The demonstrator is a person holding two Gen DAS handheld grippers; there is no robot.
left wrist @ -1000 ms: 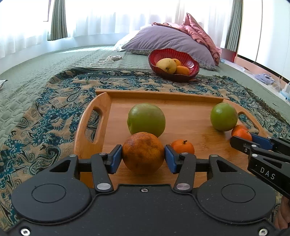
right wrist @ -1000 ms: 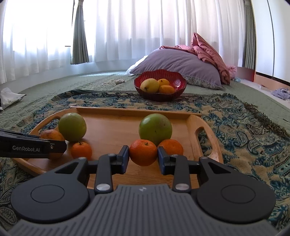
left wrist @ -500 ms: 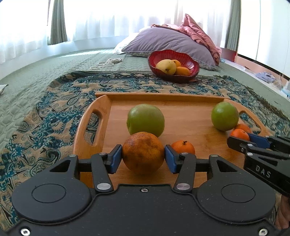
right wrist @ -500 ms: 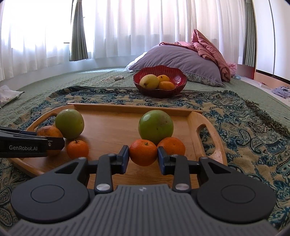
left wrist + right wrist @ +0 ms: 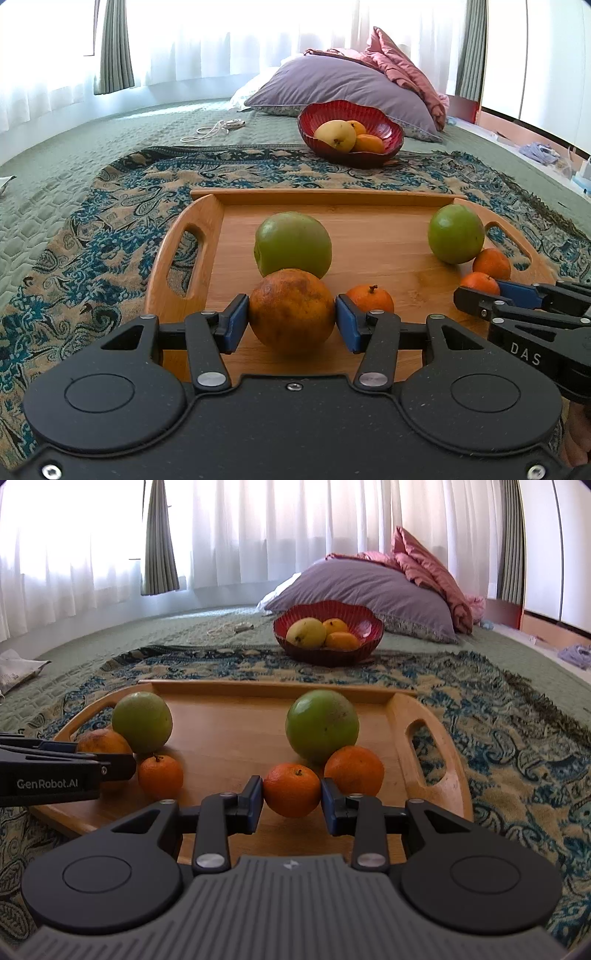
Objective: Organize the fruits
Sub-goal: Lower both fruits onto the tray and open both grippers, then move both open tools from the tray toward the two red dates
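Your left gripper [image 5: 291, 318] is clamped on the big orange [image 5: 291, 311] over the wooden tray [image 5: 391, 236]. Your right gripper [image 5: 291, 800] is clamped on a small mandarin [image 5: 291, 789], just beside another mandarin [image 5: 354, 770] and a green fruit [image 5: 322, 724].

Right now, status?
Left gripper shut on large mottled orange. Right gripper shut on small tangerine. Red ribbed bowl ahead, path clear.

Purple pillow [image 5: 340, 88] lying against pink blanket [image 5: 402, 70]; white cord [image 5: 214, 129] resting on green bedspread [image 5: 92, 147]; sheer curtains [image 5: 277, 528] hanging behind; paisley throw [image 5: 517, 738] covering bed.
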